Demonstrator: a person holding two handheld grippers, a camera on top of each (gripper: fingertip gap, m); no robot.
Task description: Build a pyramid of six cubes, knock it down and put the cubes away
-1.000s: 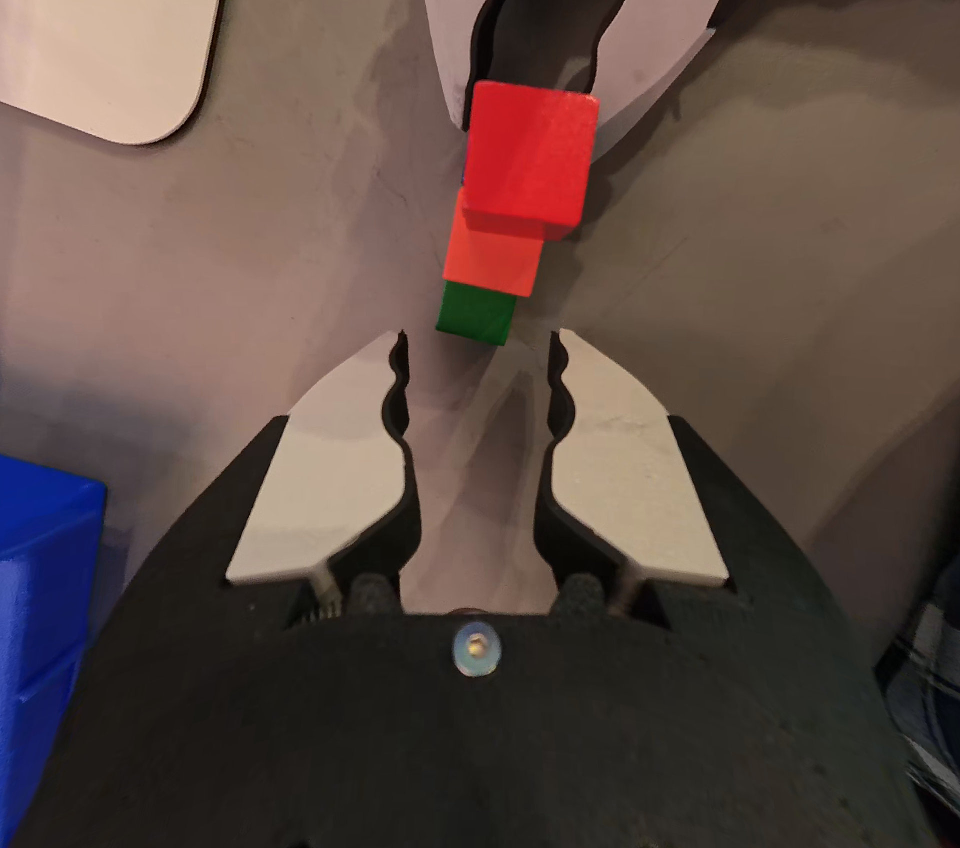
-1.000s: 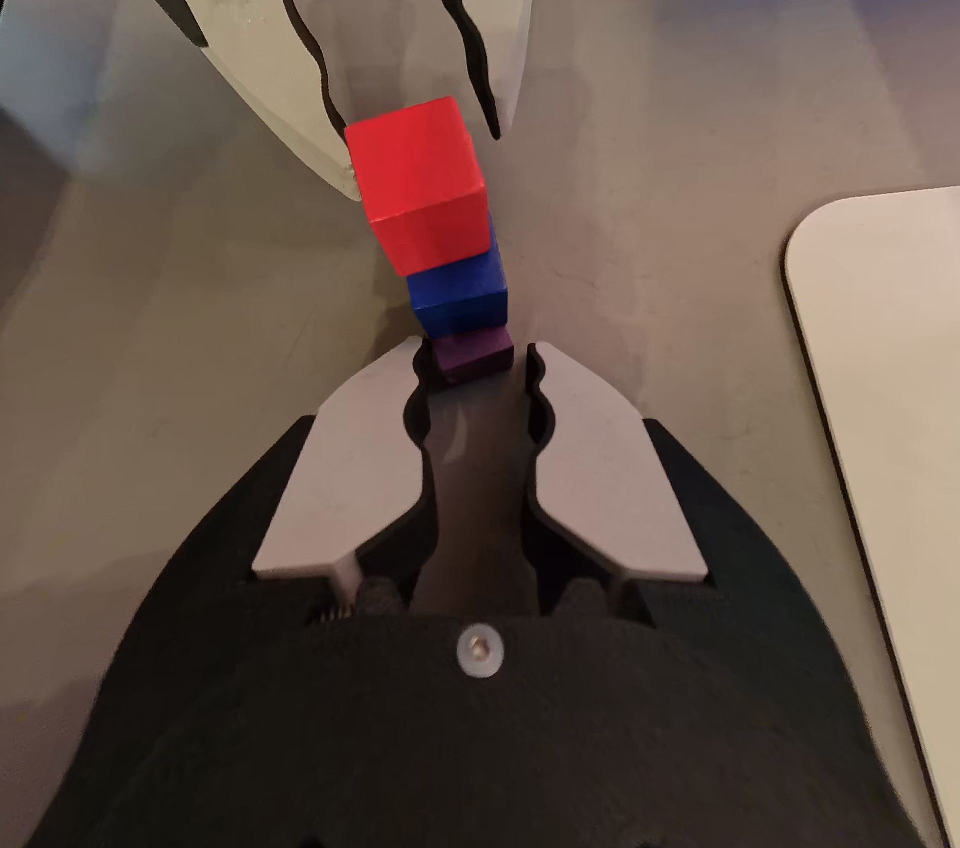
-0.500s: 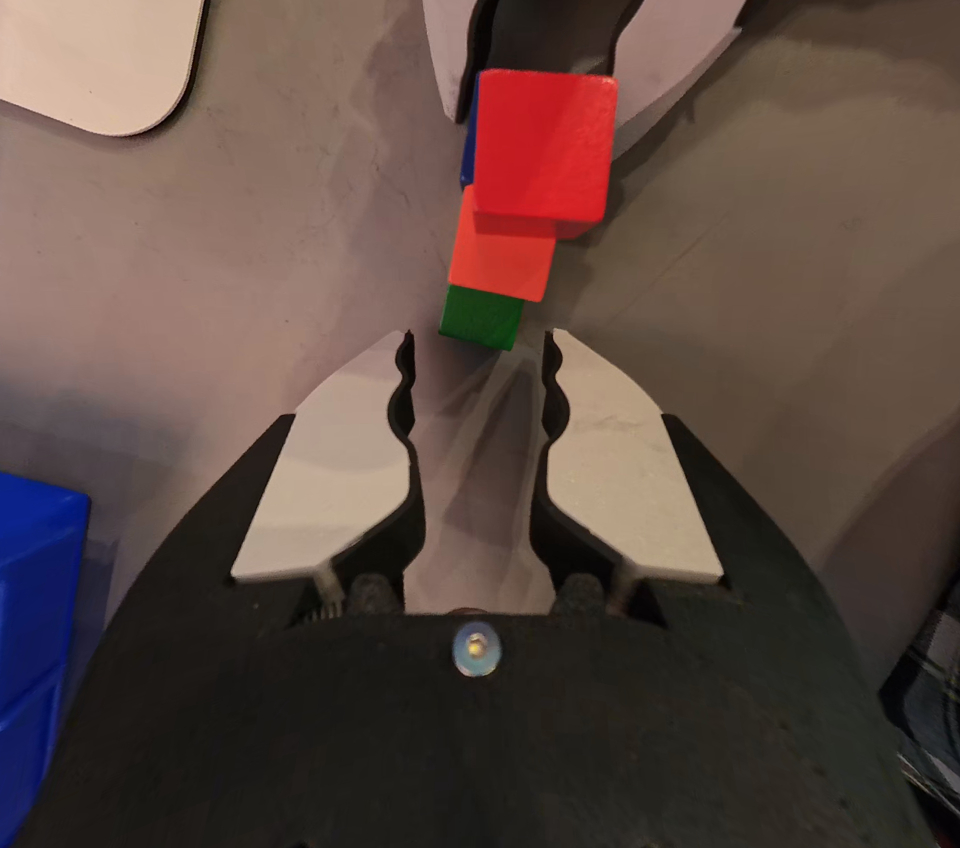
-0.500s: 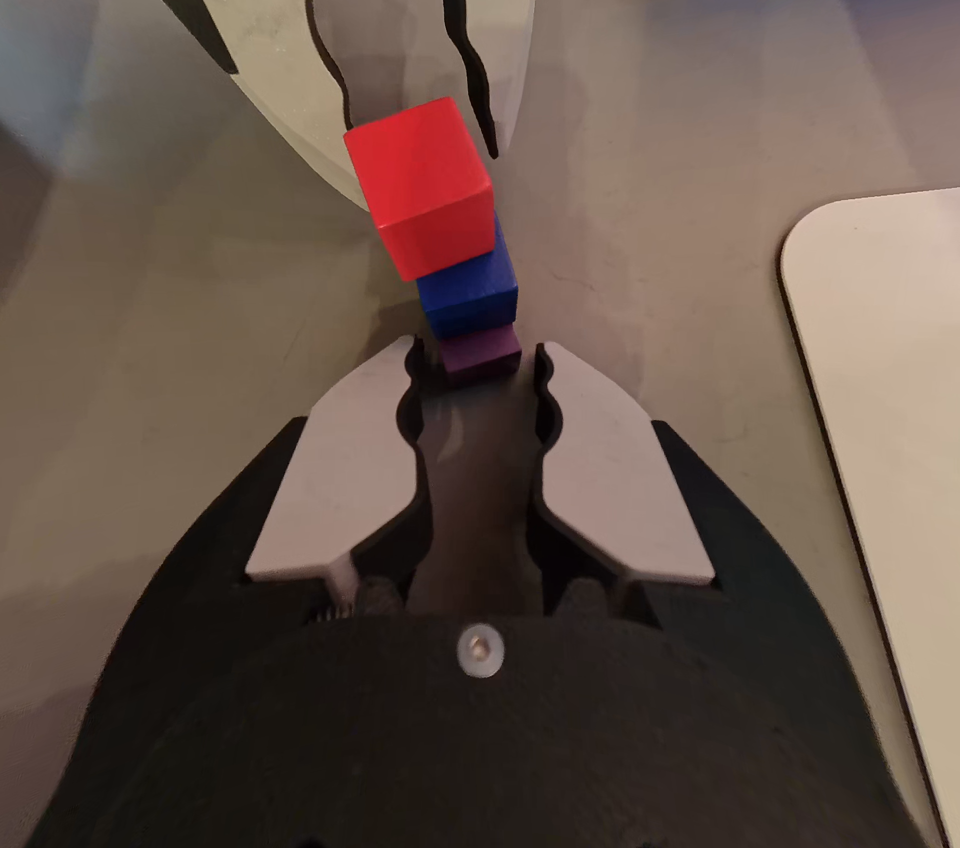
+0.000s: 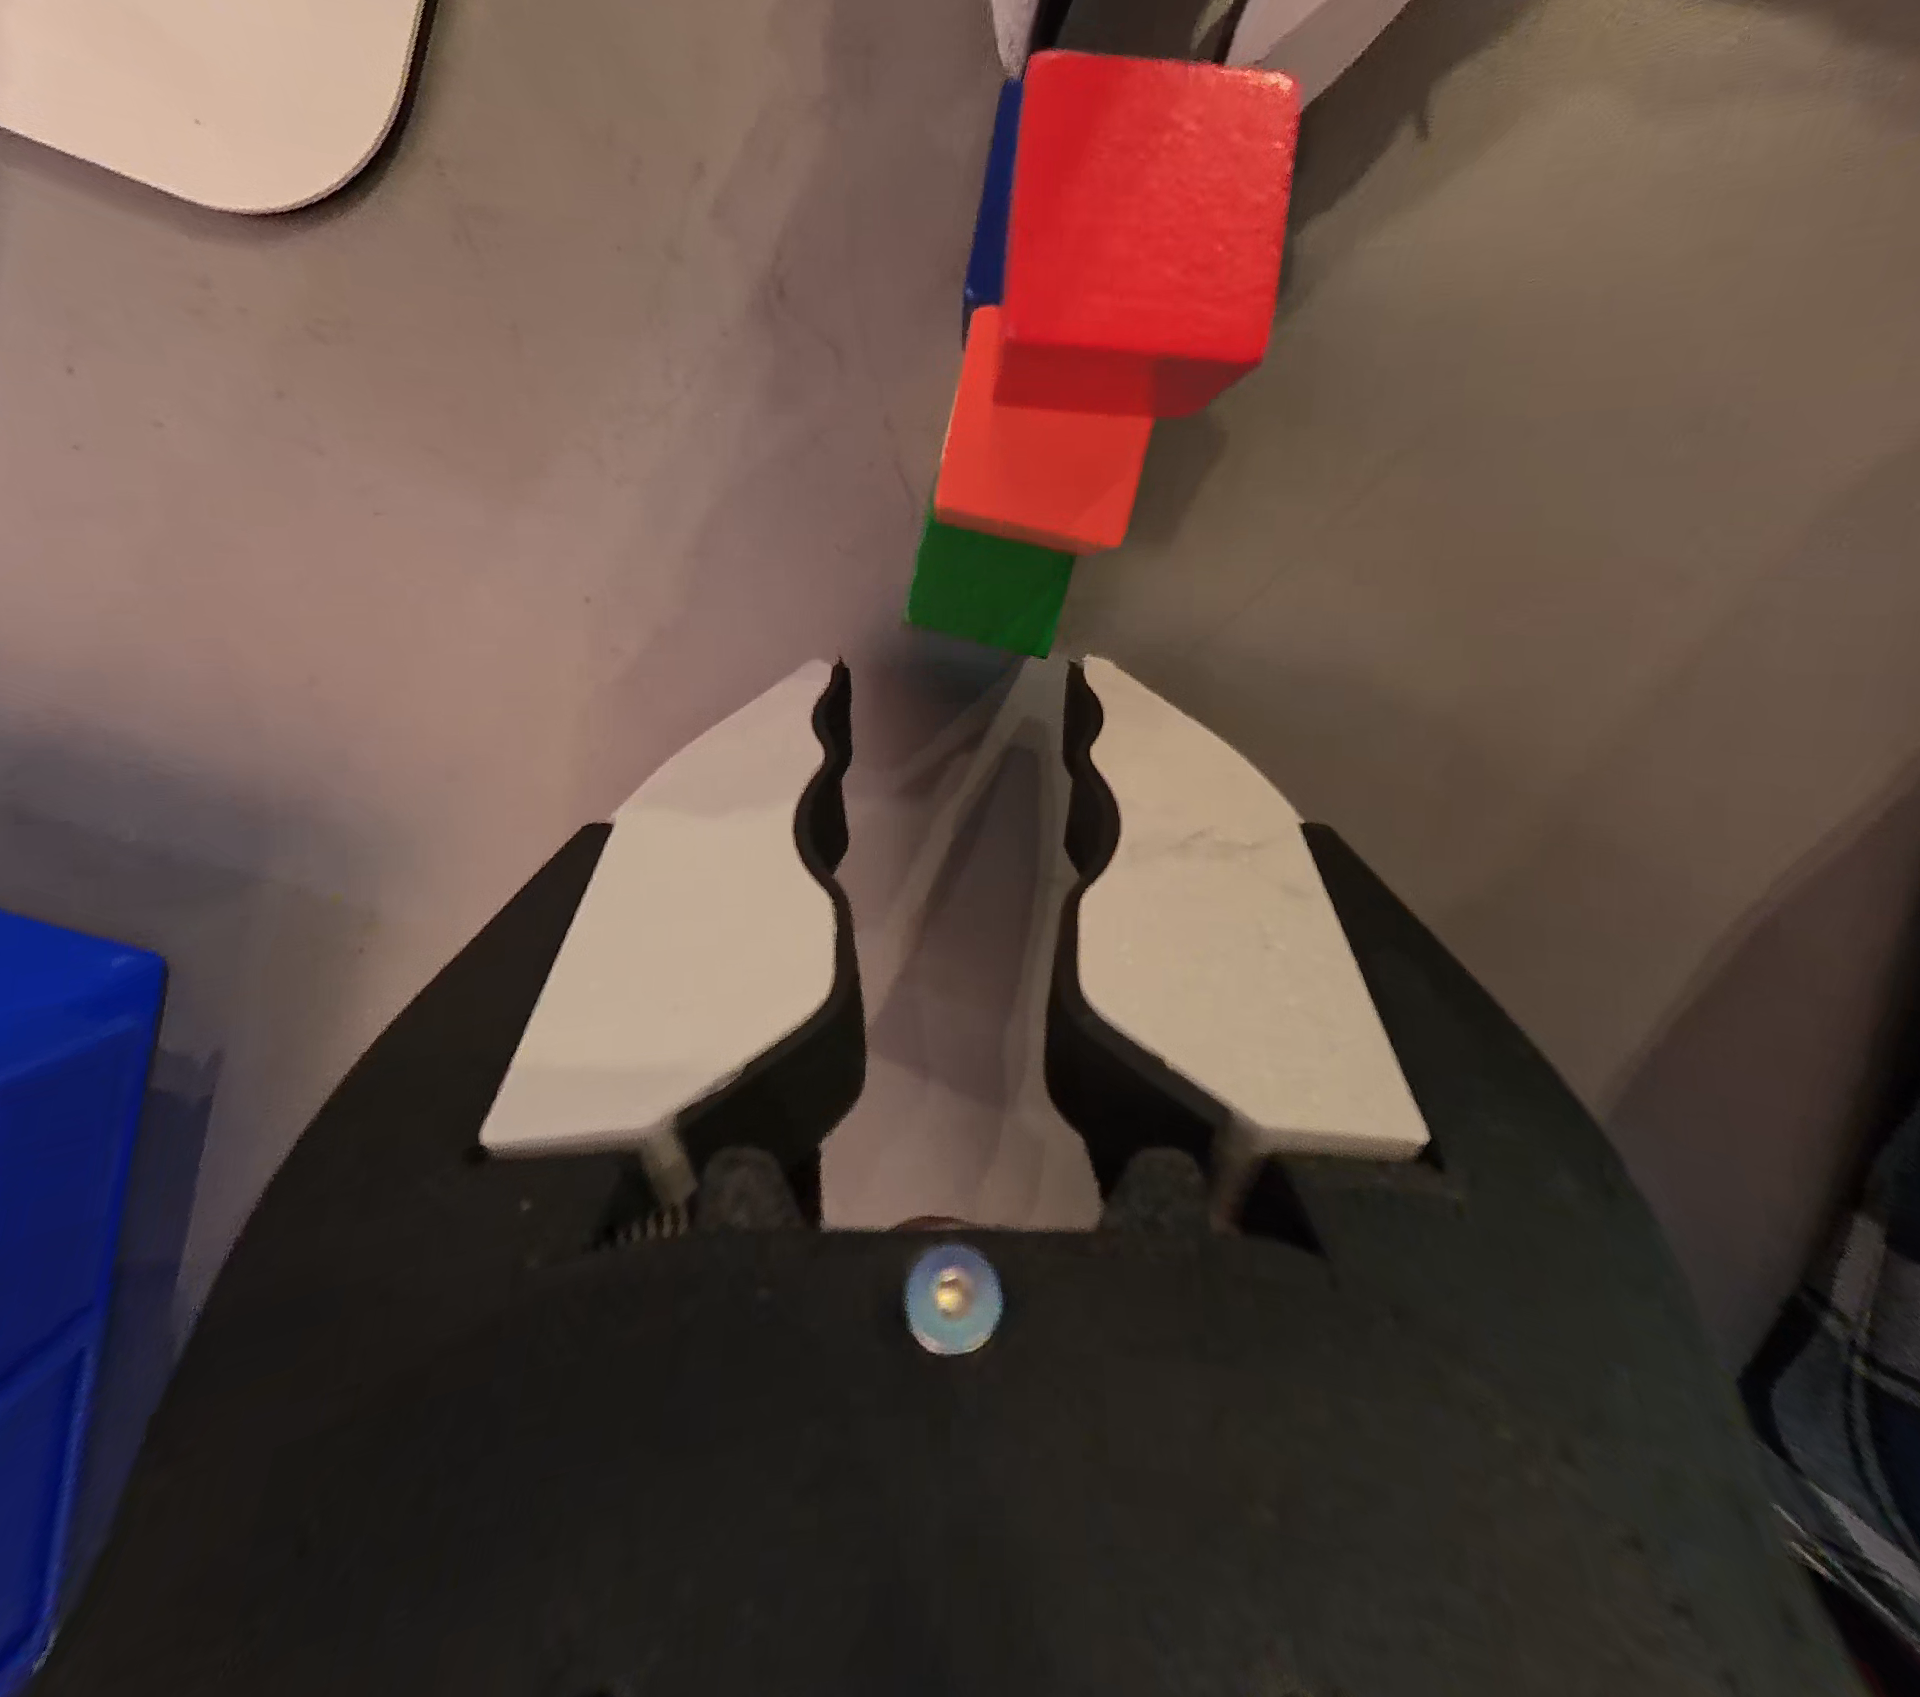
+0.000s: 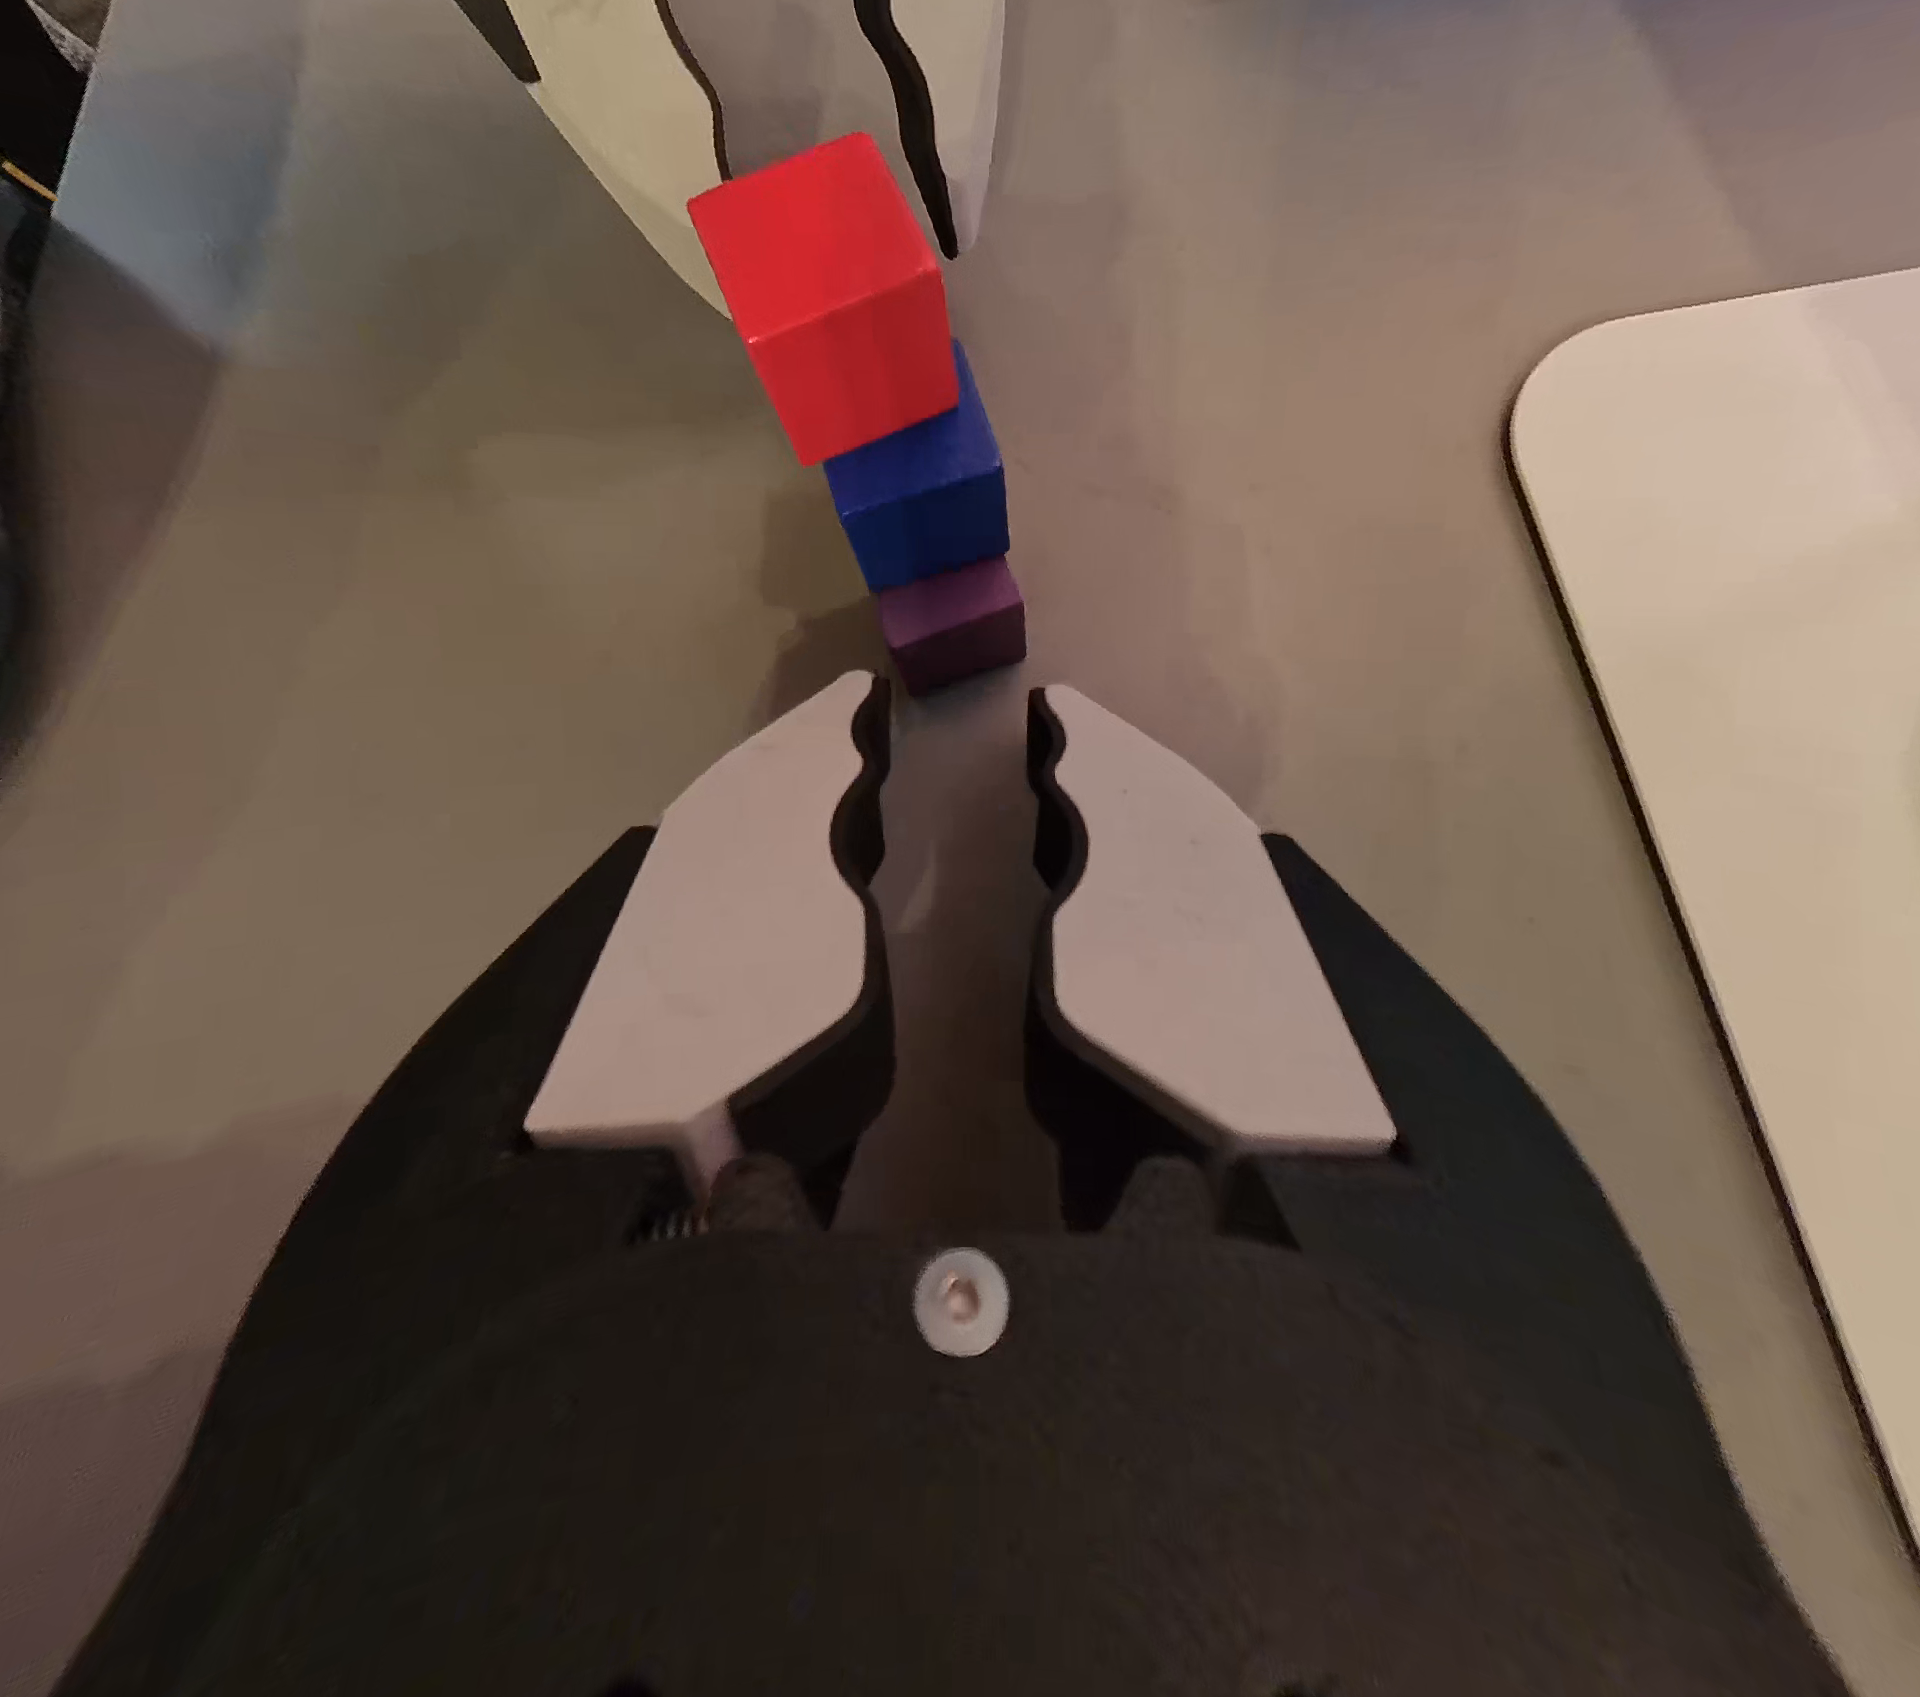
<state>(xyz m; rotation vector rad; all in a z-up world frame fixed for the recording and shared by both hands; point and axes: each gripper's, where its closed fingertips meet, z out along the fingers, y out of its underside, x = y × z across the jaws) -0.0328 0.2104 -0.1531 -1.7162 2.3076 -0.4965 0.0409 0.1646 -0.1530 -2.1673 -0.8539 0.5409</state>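
As your left gripper (image 5: 956, 665) and right gripper (image 6: 956, 697) narrowed their jaws, both stayed open and empty beside the standing pyramid (image 6: 831, 297); knockdown appeared imminent.

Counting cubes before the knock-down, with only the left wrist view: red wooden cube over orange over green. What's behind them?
Observer: A dark purple wooden cube sits on the grey table, just ahead of the right gripper.
Operator: And the blue sliver beside the red?
Observer: A whole blue wooden cube, above the purple, under the red cube.
Operator: Right gripper holding anything?
Observer: No; its fingers stand apart, empty.
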